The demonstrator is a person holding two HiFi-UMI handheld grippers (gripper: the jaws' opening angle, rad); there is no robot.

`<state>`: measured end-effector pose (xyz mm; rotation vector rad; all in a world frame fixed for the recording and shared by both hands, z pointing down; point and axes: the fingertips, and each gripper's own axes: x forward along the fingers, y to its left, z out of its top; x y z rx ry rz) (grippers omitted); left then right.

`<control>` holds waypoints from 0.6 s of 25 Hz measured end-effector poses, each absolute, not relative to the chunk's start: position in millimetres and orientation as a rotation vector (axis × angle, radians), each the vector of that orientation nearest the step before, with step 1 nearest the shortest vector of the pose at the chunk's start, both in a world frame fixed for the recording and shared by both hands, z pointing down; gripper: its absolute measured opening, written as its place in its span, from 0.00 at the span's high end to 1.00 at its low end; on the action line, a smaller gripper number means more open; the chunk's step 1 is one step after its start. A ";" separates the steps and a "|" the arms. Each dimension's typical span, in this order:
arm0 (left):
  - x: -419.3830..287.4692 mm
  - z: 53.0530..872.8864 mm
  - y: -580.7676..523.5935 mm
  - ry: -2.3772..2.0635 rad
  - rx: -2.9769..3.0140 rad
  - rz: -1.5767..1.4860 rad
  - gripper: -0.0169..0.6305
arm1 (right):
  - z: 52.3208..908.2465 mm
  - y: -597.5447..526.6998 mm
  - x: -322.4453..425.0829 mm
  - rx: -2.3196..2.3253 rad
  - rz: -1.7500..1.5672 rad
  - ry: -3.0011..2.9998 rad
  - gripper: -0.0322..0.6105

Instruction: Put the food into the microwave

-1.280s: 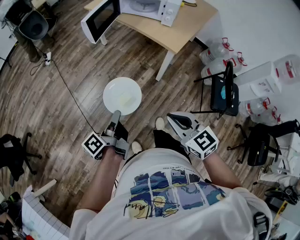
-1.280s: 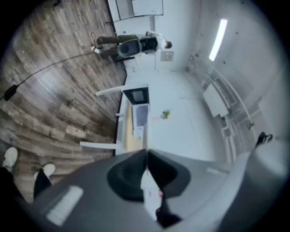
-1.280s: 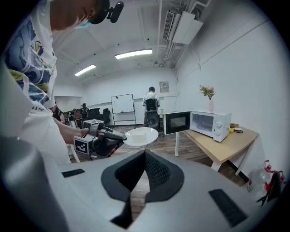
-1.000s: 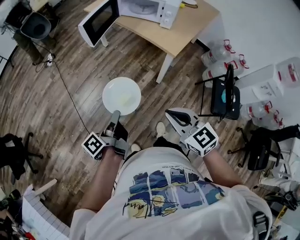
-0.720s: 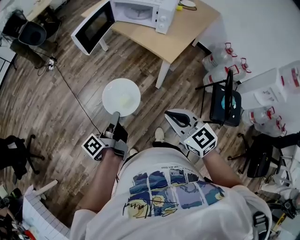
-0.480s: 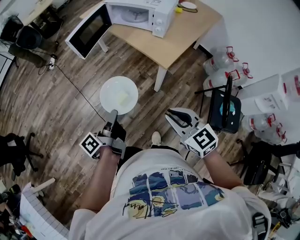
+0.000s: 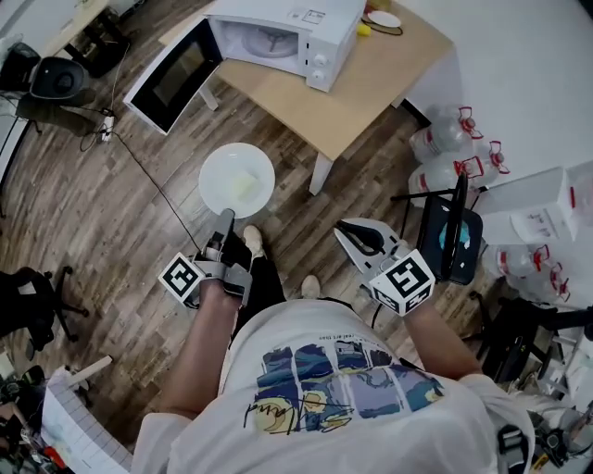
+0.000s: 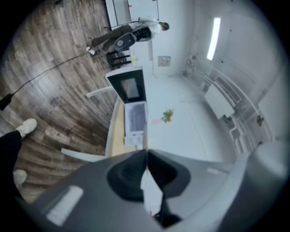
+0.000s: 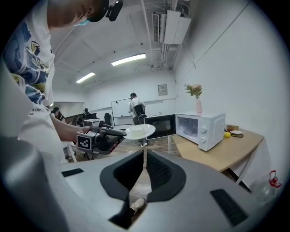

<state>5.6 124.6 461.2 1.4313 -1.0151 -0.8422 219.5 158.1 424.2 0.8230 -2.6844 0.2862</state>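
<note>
A white plate (image 7: pixel 237 180) carries a pale piece of food (image 7: pixel 244 184). My left gripper (image 7: pixel 227 217) is shut on the plate's near rim and holds it level over the wooden floor. In the left gripper view the plate shows edge-on between the shut jaws of the left gripper (image 8: pixel 146 152). The white microwave (image 7: pixel 283 32) stands on the wooden table (image 7: pixel 371 79) ahead, its door (image 7: pixel 171 74) swung open to the left. My right gripper (image 7: pixel 347 230) hangs shut and empty to the right of the plate. The right gripper view shows the plate (image 9: pixel 139 131) and the microwave (image 9: pixel 201 130) beyond the right gripper (image 9: pixel 145 152).
A black folding chair (image 7: pixel 451 236) and several water jugs (image 7: pixel 449 157) stand at the right. A black cable (image 7: pixel 139 157) runs across the floor at the left. A small dish (image 7: pixel 383 18) and a yellow object (image 7: pixel 362 30) lie on the table behind the microwave.
The person has walked toward the table, so the microwave and table now lie closer and lower in the head view. The plate stays held in the left gripper.
</note>
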 end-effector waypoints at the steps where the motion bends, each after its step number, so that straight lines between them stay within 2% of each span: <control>1: 2.4 463.1 113.2 -1.011 1.433 -0.840 0.95 | 424.8 148.6 217.7 0.834 0.285 -2.676 0.92; 15: -53.5 478.0 -64.4 -0.882 1.464 -0.717 0.95 | 408.5 6.3 121.9 0.985 0.304 -2.569 0.94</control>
